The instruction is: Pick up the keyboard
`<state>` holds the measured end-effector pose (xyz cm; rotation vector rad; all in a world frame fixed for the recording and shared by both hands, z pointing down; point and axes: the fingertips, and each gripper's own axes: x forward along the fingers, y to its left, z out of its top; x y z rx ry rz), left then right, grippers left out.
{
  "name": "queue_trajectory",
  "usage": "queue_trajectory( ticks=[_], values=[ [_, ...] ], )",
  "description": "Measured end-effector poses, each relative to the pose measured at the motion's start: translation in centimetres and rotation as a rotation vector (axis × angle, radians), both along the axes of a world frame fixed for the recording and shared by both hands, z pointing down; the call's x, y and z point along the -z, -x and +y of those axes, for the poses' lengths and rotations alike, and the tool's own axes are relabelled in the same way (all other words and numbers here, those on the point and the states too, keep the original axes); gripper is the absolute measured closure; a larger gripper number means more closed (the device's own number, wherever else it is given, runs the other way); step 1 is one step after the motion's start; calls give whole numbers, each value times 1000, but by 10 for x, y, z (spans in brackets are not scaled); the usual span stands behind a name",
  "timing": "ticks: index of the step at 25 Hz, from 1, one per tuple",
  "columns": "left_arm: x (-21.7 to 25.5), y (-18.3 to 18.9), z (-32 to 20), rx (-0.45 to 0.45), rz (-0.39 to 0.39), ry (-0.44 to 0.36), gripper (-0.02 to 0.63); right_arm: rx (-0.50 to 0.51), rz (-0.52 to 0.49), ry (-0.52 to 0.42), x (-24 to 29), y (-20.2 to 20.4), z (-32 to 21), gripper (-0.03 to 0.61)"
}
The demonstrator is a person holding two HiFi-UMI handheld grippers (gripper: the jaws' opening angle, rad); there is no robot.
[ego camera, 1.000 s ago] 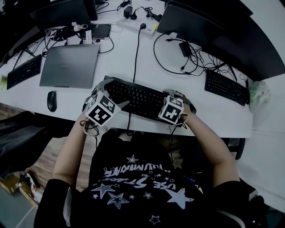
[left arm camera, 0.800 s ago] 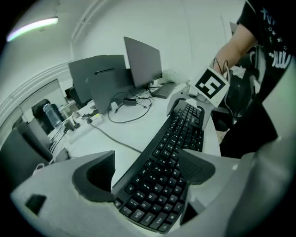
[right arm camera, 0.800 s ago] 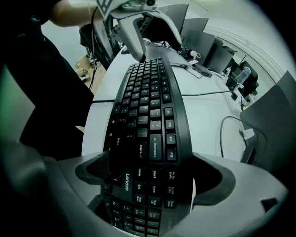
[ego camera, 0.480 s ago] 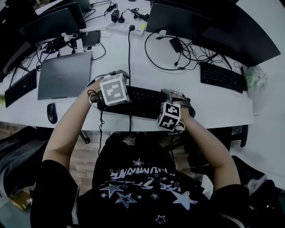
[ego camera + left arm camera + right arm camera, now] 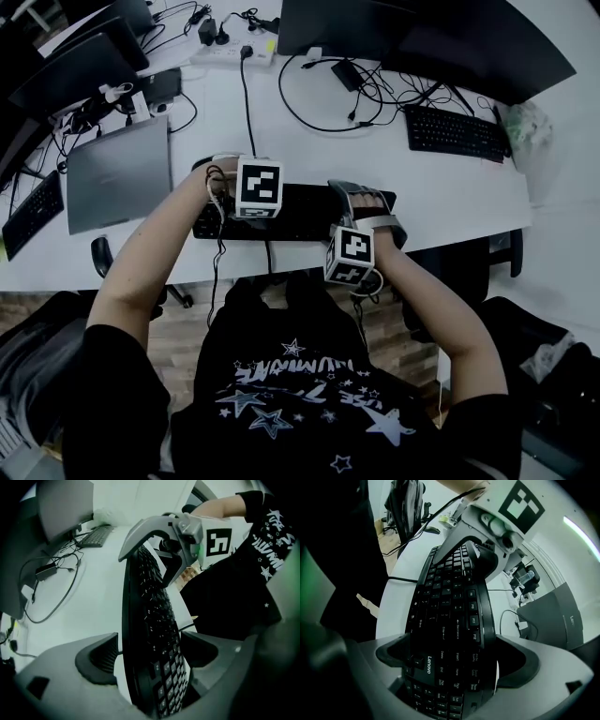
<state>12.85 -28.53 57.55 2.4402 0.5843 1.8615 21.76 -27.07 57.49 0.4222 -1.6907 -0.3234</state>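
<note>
Head view puts the black keyboard [image 5: 300,208] lengthwise over the front part of the white table [image 5: 450,202], close to the near edge and right ahead of the person's star-printed black shirt [image 5: 300,394]. Whether it rests on the top or is just clear of it cannot be told.

It is a full-size board with pale key legends and a curved outline. In the right gripper view a small white "Lenovo" mark sits among the keys at its near end.

The left gripper [image 5: 223,195] holds the keyboard's left end. In the left gripper view the board stands edge-on between the two jaws, which are closed about it (a thin pale sliver shows beside one pad). The right gripper [image 5: 366,208] holds the opposite end, and in the right gripper view both pads press against the board's long edges. Each gripper's marker cube faces up towards the head camera.

Farther out, a closed grey laptop [image 5: 117,173] lies to the left, with a dark mouse [image 5: 99,251] near the table's front edge. A second keyboard [image 5: 450,133] lies to the right and well apart, below dark monitors [image 5: 422,37]. A white power strip [image 5: 234,52] sits at the back, and a black cable [image 5: 246,103] runs from it towards the held keyboard.
</note>
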Motion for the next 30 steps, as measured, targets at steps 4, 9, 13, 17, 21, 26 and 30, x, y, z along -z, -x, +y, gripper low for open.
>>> queue_trajectory(
  ticks=[4,9,13,17,21,26,30],
  values=[
    [-5,-5,12,-44,-48,38,186,7,-6,-65,4,-1,3,26],
    [-2,-1,23,-103,-100,46,362,21,-13,-146,7,1,8,26],
    [1,0,32,-93,-109,107,428,24,7,-205,11,-1,12,26],
    [9,3,41,-60,-134,150,509,40,13,-297,18,0,15,26],
    [12,7,47,-48,-104,94,513,3,52,-371,21,3,19,26],
    [14,16,48,24,-66,96,522,-114,33,-393,25,5,20,26],
    [16,29,45,64,-56,70,522,-176,3,-452,39,15,16,26]
  ],
)
